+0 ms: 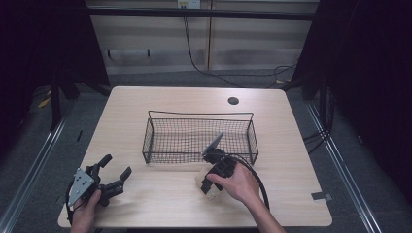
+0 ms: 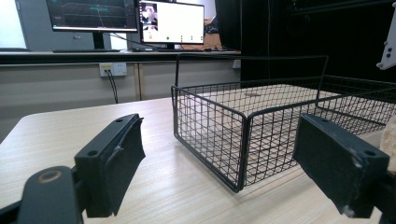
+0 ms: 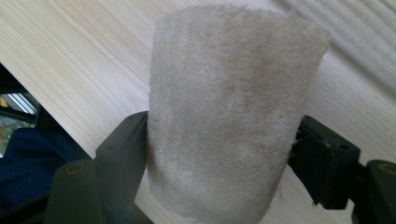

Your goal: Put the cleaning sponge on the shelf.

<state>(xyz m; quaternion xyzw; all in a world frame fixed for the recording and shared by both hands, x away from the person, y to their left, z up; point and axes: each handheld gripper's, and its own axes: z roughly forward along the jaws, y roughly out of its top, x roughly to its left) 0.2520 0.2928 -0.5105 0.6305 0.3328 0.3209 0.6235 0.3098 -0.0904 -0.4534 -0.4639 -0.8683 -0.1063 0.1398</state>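
The right gripper (image 3: 217, 154) was closed on a pale beige fuzzy roll of fibre material (image 3: 229, 116), with one black jaw pressed on each side of it. The roll stood between the jaws, just above the light wooden bench (image 1: 145, 194), near the front of the black wire mesh basket (image 1: 160, 141). The left gripper (image 1: 115, 173) was wide open and held nothing, resting near the front left corner of the bench, well apart from the roll.
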